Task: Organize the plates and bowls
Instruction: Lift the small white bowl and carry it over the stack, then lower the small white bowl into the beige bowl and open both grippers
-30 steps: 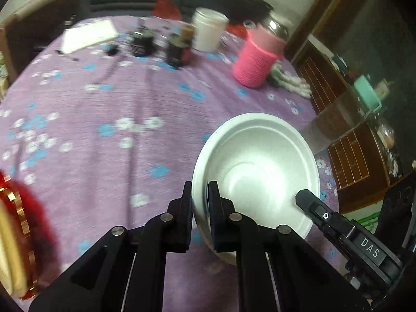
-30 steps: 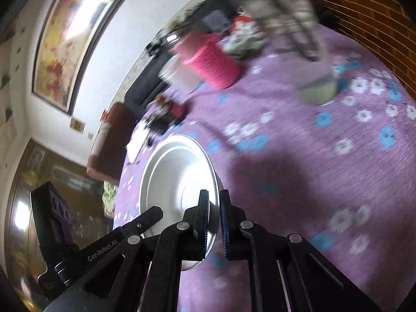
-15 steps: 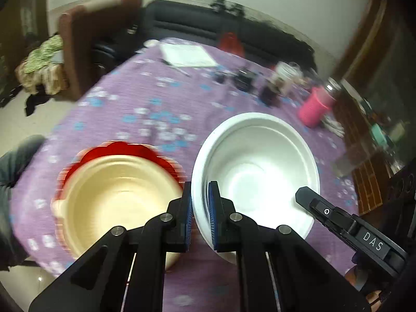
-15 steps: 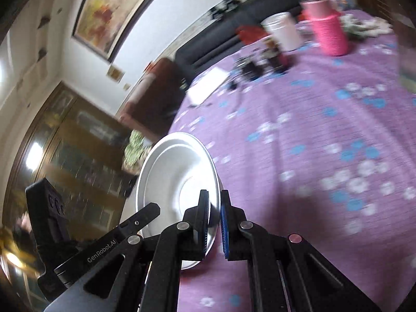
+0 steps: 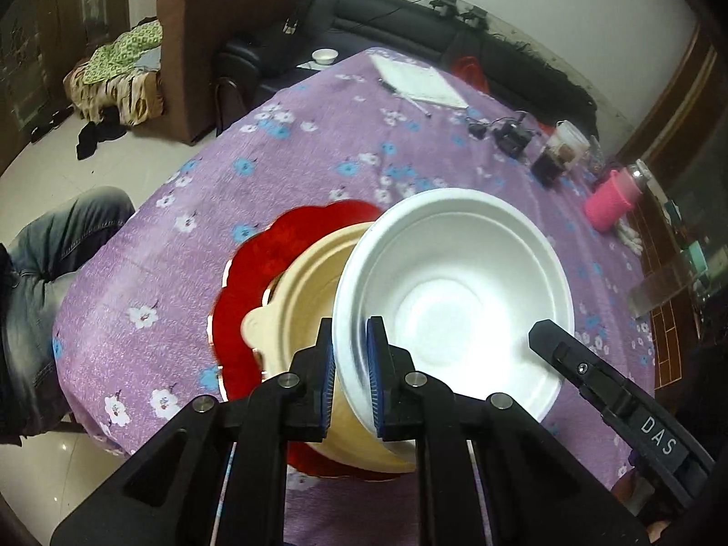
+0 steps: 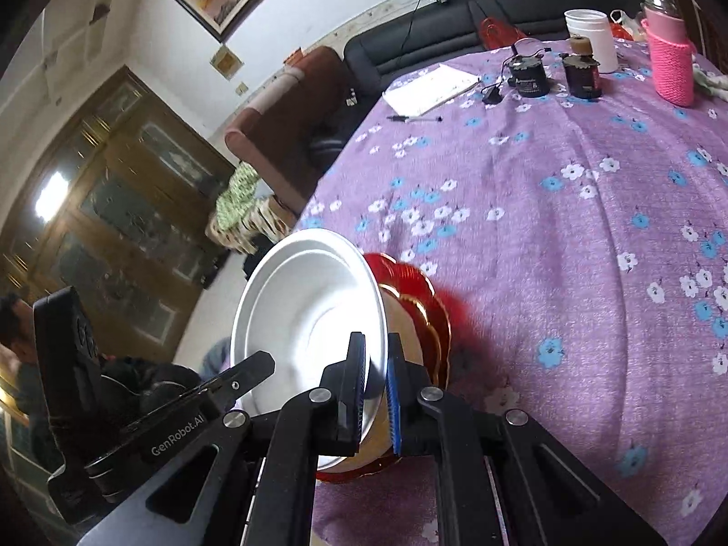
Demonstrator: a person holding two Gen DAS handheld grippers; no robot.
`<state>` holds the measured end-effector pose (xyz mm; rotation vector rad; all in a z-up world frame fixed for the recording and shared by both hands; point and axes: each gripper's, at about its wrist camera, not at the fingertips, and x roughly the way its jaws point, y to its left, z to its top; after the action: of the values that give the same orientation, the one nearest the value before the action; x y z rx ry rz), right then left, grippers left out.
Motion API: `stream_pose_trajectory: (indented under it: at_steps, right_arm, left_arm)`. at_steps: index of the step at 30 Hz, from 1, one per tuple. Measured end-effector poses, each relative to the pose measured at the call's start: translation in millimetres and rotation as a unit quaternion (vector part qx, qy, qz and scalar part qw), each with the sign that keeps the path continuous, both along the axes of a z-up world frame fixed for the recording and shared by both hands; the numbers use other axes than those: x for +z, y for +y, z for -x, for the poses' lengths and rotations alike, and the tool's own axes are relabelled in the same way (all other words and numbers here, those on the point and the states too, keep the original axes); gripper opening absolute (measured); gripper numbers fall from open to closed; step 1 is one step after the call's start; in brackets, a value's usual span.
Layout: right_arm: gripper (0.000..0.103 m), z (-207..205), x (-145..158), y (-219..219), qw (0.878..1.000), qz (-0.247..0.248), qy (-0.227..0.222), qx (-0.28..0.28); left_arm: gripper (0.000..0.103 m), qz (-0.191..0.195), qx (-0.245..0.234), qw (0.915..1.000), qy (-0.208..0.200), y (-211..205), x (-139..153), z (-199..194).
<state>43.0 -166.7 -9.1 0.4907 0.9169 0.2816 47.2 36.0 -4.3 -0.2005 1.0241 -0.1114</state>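
Note:
A white bowl [image 5: 455, 300] [image 6: 309, 318] hangs tilted just above a cream bowl [image 5: 305, 300] [image 6: 405, 341], which sits on a red scalloped plate [image 5: 268, 255] [image 6: 409, 273] near the table's corner. My left gripper [image 5: 350, 373] clamps the white bowl's near rim between its blue pads, and its jaws are starting to open. On the opposite rim my right gripper [image 6: 375, 391] is shut. Each view shows the other gripper's finger at the far side of the bowl.
The purple flowered tablecloth [image 6: 568, 236] ends close by the red plate. Far across the table stand a pink knitted bottle [image 5: 609, 204] [image 6: 671, 68], a white cup [image 6: 589, 32], dark jars [image 6: 528, 75] and a notebook [image 5: 418, 82]. A person's jeans-clad leg [image 5: 54, 245] is beside the table.
Both grippers carried the white bowl sideways across the table, from open cloth to over the cream bowl and red plate. The grip on both rims stayed.

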Motion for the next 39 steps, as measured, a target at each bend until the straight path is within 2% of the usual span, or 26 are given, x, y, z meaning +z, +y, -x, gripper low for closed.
stream_pose_trajectory:
  at_steps: [6,11,14,15,16,19,28,32,34,35,37,38,39]
  right_arm:
    - [0.010,1.2,-1.5,25.1,0.999,0.042,-0.013,0.009]
    - [0.014,6.0,0.7,40.9,0.995,0.094,-0.042,0.005]
    - [0.028,9.8,6.7,43.2,0.992,0.110,-0.063,0.007]
    - [0.039,10.7,8.2,41.8,0.992,0.109,-0.067,0.005]
    - [0.044,10.9,9.7,39.5,0.992,0.105,-0.068,0.003]
    - [0.044,12.5,14.0,25.9,0.994,0.078,-0.079,-0.003]
    - [0.044,15.9,19.6,-6.2,0.993,0.062,-0.093,-0.039]
    - [0.044,22.6,20.5,-14.1,0.991,0.068,-0.104,-0.048]
    - [0.044,28.4,23.2,-19.0,0.989,0.072,-0.118,-0.054]
    - [0.044,32.3,25.4,-21.9,0.987,0.077,-0.127,-0.058]
    - [0.045,38.3,28.9,-27.0,0.985,0.082,-0.140,-0.065]
    - [0.045,41.0,30.6,-29.9,0.984,0.079,-0.145,-0.066]
    - [0.045,42.7,31.9,-32.0,0.984,0.075,-0.148,-0.065]
  left_arm:
    - [0.012,-0.007,0.009,0.9999,0.003,10.4,-5.0,-2.4]
    - [0.012,-0.015,0.008,0.9999,-0.002,14.4,-6.6,-3.6]
    - [0.012,-0.007,0.008,0.9999,-0.006,21.2,-6.1,-3.6]
    - [0.012,-0.007,0.008,0.9999,-0.006,22.5,-5.8,-3.3]
    - [0.012,-0.007,0.010,0.9999,-0.008,23.6,-4.5,-2.7]
    - [0.012,-0.009,0.015,0.9995,-0.025,28.0,3.0,0.5]
    - [0.012,-0.017,0.017,0.9972,-0.071,29.9,20.5,11.3]
    - [0.012,-0.050,0.008,0.9921,-0.115,9.1,30.9,25.5]
    - [0.012,-0.068,0.008,0.9868,-0.147,-0.5,40.3,35.7]
    - [0.014,-0.075,0.011,0.9842,-0.160,-2.9,44.6,39.7]
    - [0.034,-0.095,0.023,0.9766,-0.192,-8.4,54.0,49.5]
    - [0.058,-0.107,0.032,0.9714,-0.210,-10.2,59.1,55.7]
    - [0.070,-0.115,0.037,0.9676,-0.222,-11.0,62.1,60.3]
